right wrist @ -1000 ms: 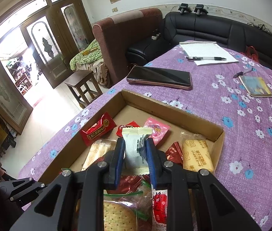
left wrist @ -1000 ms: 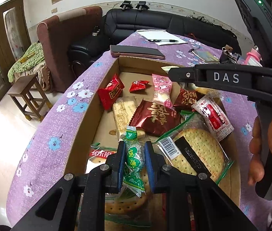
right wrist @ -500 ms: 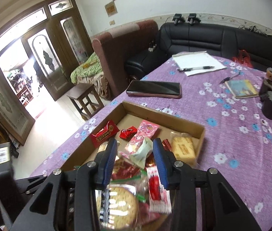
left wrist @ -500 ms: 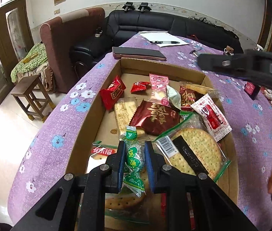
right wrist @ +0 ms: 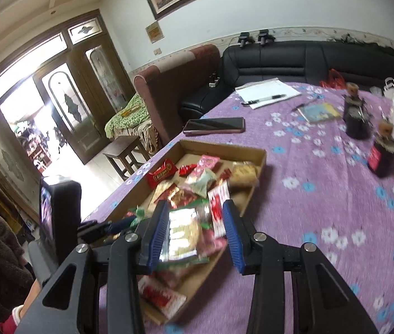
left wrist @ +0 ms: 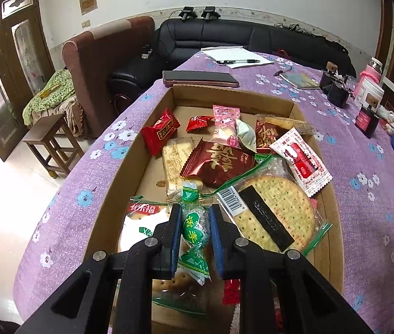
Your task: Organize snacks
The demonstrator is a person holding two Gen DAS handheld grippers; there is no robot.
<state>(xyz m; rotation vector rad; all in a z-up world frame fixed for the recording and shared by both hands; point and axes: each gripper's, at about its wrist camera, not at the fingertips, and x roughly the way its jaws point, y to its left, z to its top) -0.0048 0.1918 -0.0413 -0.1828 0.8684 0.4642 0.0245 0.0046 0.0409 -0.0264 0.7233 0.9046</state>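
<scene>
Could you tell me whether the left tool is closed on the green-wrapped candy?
Yes, the left tool has both blue pads pressed against the green-wrapped candy, above the brown cardboard tray.

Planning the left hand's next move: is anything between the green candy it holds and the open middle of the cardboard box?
Yes. The left gripper is shut on the green candy, and the dark red packet and the round cracker bag lie just ahead in the cardboard box.
</scene>
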